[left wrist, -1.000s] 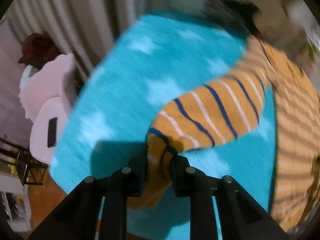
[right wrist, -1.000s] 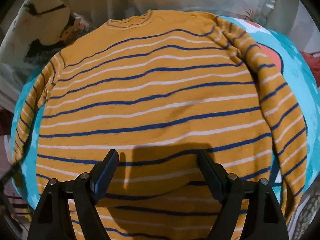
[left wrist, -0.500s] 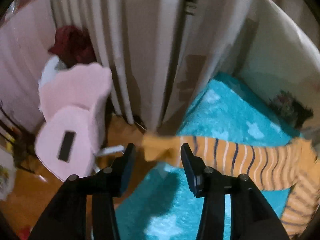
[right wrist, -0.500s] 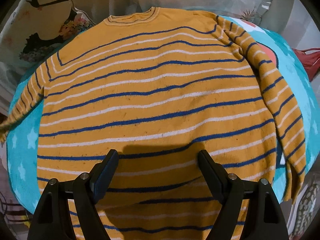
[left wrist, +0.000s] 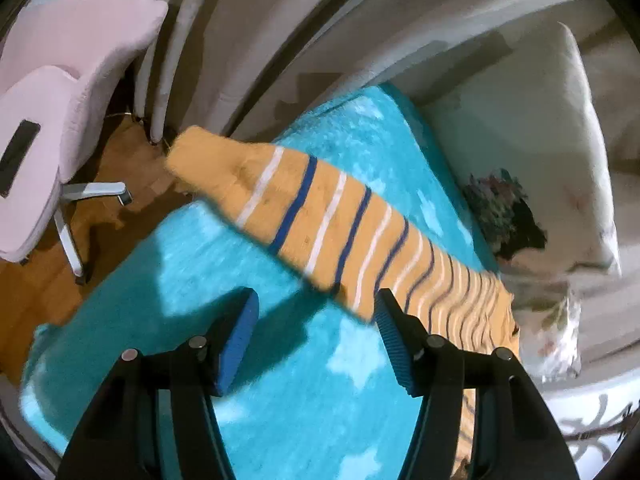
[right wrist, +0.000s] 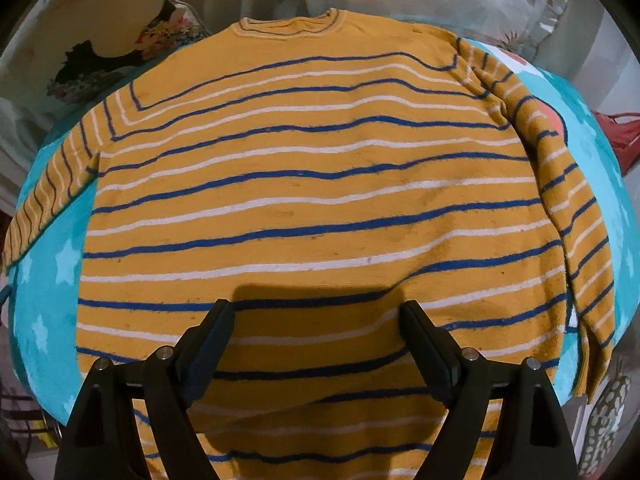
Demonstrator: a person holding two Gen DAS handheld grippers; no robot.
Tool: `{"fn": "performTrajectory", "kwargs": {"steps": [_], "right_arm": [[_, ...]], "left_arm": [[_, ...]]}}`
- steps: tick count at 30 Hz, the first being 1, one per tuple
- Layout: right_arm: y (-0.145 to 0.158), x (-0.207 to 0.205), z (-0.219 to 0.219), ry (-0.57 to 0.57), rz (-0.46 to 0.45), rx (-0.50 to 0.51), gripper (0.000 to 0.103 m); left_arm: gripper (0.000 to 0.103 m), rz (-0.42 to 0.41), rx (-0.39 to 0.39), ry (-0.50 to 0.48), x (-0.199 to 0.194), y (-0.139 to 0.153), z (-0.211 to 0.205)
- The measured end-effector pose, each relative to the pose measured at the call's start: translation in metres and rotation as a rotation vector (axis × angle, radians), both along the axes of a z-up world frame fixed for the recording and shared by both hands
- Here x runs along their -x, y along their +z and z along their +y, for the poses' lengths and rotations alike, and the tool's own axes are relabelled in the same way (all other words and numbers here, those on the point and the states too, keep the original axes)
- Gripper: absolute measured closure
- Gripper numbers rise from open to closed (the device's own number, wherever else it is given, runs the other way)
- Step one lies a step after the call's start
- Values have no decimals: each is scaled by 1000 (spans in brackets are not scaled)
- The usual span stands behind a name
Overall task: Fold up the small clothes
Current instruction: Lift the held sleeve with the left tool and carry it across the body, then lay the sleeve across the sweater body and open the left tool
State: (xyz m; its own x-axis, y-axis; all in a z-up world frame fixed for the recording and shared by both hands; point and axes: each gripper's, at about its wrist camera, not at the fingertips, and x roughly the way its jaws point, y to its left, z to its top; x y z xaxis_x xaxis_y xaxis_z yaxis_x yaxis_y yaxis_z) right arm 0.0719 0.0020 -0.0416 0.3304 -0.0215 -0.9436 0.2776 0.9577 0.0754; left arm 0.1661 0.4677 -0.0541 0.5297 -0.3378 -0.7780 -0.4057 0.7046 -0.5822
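Sweater (right wrist: 312, 184), orange with blue and white stripes, lay spread flat with its collar at the far end on a turquoise star-patterned blanket (right wrist: 44, 280) covering the bed, floral pillows (right wrist: 120, 40) beyond it. Its left sleeve (left wrist: 320, 216) stretched out straight across the blanket toward the bed's edge, the cuff reaching out over the wooden floor (left wrist: 120, 168) near a pink chair (left wrist: 52, 80) and the curtains (left wrist: 248, 40). Its right sleeve (right wrist: 560, 208) lay folded down along the body's right side. The left gripper (left wrist: 316, 340) hovered over the blanket just near of that left sleeve; its fingers (left wrist: 236, 340) were about half apart and opening, with nothing between them, the sleeve lying beyond the tips. The right gripper (right wrist: 316, 344) hung above the sweater's near hem, its fingers wide apart and opening slightly more, gripping nothing. Judging from this layout, the sleeve was set out flat and the next step would be folding it in over the body. The main risk lay at the cuff: with its end past the bed's edge, the sleeve's own weight could drag it down and pull the shoulder askew. A pinch taken too deep could also catch the fluffy blanket along with the knit, lifting both and wrinkling the flat body. With the right fingers not pressing the hem, any tug on the sleeve could slide the whole garment sideways.
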Motion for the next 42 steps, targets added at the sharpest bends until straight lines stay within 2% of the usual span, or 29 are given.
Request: {"fn": "performTrajectory", "kwargs": {"steps": [7, 8, 9, 11, 13, 18, 23, 25, 28, 35, 36, 38, 40, 42], "right_arm": [[4, 13, -5, -15, -12, -4, 15], [4, 16, -7, -20, -10, -1, 15], [4, 18, -8, -24, -8, 1, 15], [4, 22, -14, -36, -9, 1, 15], [5, 25, -19, -46, -19, 0, 15], [5, 29, -28, -49, -37, -8, 15], [10, 29, -42, -30, -84, -38, 15], [14, 29, -51, -29, -108, -40, 15], [17, 33, -70, -43, -132, -46, 15], [13, 58, -142, -133, -130, -46, 15], [12, 64, -155, -150, -125, -44, 15], [11, 72, -176, -171, -120, -40, 15], [12, 81, -196, -195, -126, -42, 15], [14, 88, -214, -208, -139, -47, 15]], "left_arm": [[42, -8, -14, 67, -30, 2, 4], [45, -3, -13, 85, -32, 3, 4], [66, 3, -16, 102, -32, 4, 6], [93, 31, -31, 125, -35, 8, 9], [93, 7, -19, 143, -31, 18, 9], [94, -108, -132, 83, -23, 74, -29], [94, -242, -150, -51, -19, 127, -106], [94, -273, -136, -127, -19, 137, -142], [94, -301, -108, -271, -24, 143, -218], [94, -250, -48, -562, -22, 110, -399], [94, -226, -38, -620, -21, 98, -432], [93, -180, -37, -696, -14, 76, -471], [88, -117, -67, -744, -7, 50, -507], [77, -77, -61, -760, 4, 37, -521]]}}
